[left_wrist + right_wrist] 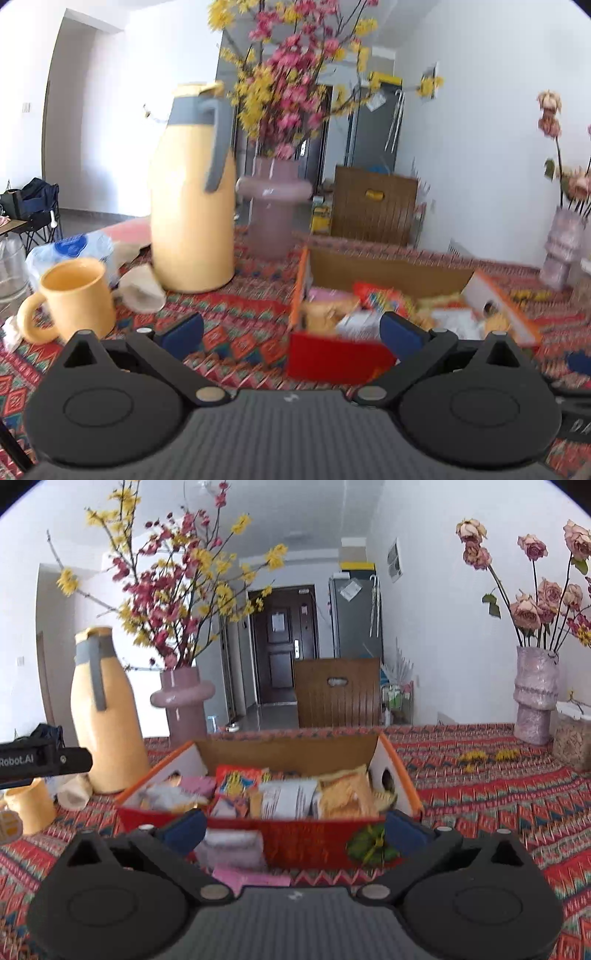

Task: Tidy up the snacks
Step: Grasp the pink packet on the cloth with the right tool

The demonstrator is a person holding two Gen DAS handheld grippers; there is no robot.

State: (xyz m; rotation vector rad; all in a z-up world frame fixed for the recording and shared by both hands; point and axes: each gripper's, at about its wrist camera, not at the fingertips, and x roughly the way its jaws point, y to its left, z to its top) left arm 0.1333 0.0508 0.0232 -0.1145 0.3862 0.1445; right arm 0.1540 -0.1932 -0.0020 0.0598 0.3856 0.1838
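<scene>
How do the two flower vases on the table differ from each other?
The smooth vase has a round ring collar and holds red and yellow blossom branches; the textured vase is ridged and holds faded pink roses. The smooth one stands beside the yellow jug; the textured one stands far right. Both are pinkish and upright.

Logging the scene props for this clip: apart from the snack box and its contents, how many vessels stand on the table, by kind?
Yellow thermos jug: 1
Yellow mug: 1
Pink vases with flowers: 2
Total: 4
</scene>
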